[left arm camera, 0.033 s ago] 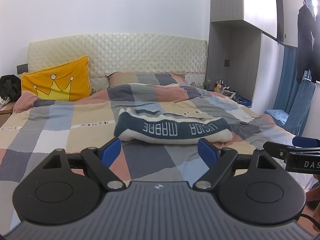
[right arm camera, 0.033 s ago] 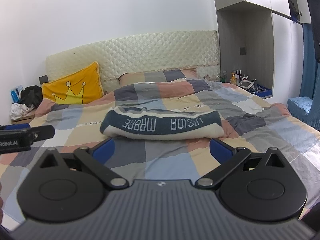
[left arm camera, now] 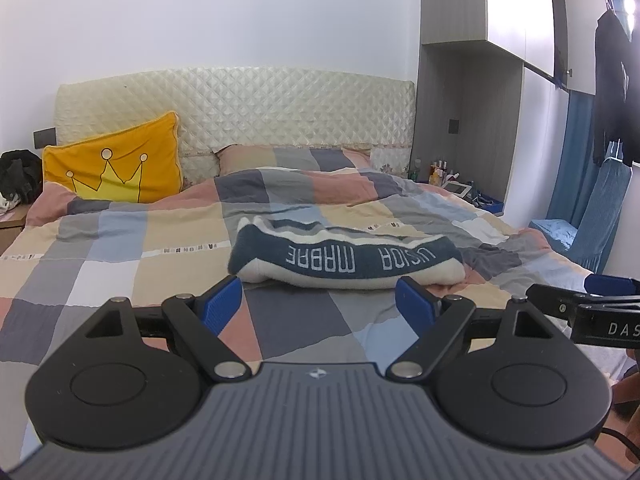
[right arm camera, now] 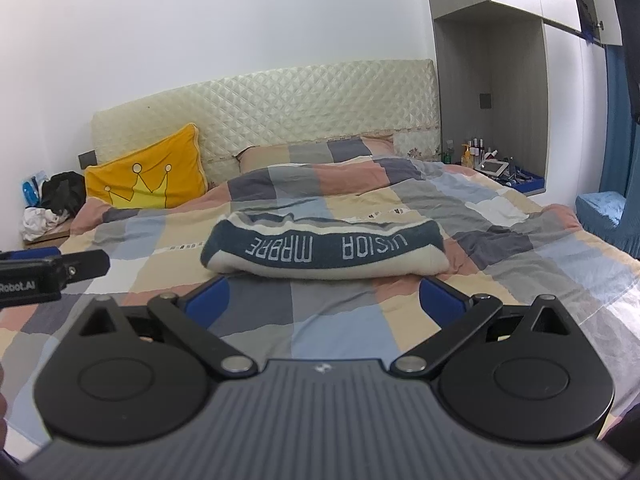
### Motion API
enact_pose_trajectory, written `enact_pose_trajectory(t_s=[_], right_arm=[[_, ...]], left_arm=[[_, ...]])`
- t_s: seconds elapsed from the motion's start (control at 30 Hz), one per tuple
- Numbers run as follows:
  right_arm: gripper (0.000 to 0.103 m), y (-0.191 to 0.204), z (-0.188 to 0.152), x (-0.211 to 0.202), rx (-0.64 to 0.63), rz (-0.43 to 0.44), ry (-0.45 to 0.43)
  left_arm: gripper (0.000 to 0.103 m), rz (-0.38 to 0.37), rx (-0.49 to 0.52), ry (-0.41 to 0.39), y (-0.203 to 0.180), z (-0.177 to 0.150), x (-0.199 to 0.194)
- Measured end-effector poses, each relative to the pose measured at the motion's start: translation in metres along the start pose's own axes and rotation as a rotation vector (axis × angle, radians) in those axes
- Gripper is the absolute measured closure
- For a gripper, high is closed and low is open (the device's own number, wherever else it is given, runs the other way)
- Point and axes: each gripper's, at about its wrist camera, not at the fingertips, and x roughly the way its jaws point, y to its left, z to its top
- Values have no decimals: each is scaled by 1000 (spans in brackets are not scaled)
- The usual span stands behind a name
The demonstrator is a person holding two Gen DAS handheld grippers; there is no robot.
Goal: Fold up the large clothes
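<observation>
A folded garment (left arm camera: 344,256), dark blue with white lettering over a cream underside, is seen lying on the patchwork quilt of the bed (left arm camera: 120,248), straight ahead of both claws and beyond their fingertips. Its long axis runs crosswise to the line of the fingers, from left to right.

The left claw (left arm camera: 318,304) is held spread, with nothing between its blue pads, and is kept apart from the cloth, above the near part of the quilt. The right claw (right arm camera: 324,298) is likewise spread and empty. In the right wrist view the garment (right arm camera: 324,252) is centred between the pads; in the left wrist view it sits slightly to the right of centre. Neither claw can be called clearly nearer.

The right claw is seen at the right edge of the left view, and the left claw at the left edge of the right view, so the two are held side by side.

The garment appears already folded into a compact bundle; it is judged that little folding remains. Any further fold would be reached forward for, one claw at each end.

A yellow crown pillow (left arm camera: 116,168) is propped far ahead to the left.
</observation>
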Motion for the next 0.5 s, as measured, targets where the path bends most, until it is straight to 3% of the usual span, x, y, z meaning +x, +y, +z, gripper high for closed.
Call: enact_pose_trajectory(t_s=[0.5], right_arm=[[0,-2,-1,-3,-3,6,0]], left_arm=[[12,-8,-7,-22,-3,2,-8]])
